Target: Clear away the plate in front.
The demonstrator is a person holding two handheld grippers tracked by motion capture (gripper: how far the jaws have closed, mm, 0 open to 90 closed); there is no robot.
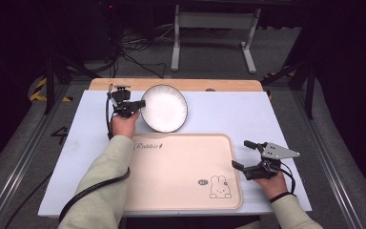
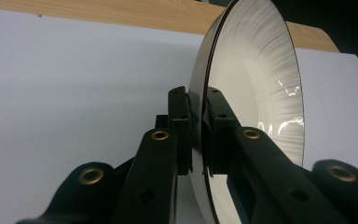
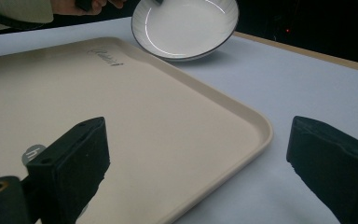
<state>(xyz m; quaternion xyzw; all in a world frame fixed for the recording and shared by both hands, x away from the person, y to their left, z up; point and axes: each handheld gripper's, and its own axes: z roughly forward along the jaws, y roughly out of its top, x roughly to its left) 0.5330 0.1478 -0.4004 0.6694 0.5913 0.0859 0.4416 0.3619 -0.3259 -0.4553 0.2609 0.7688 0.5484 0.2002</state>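
Note:
A white bowl [image 1: 164, 108] with a thin dark rim is lifted and tilted above the white table, just beyond the far edge of a beige tray [image 1: 181, 171]. My left gripper [image 1: 138, 106] is shut on the bowl's left rim; in the left gripper view the two black pads clamp the bowl [image 2: 251, 93] wall from both sides. My right gripper [image 1: 243, 153] stands open at the tray's right edge, nothing between its jaws. In the right gripper view the tray [image 3: 121, 116] corner lies between the wide jaws and the bowl [image 3: 186, 25] hangs at the top.
The tray carries a rabbit drawing [image 1: 219, 187] near its front right corner. A wooden strip [image 1: 176, 84] runs along the table's far edge. Cables and a metal stand [image 1: 214, 33] lie on the floor beyond.

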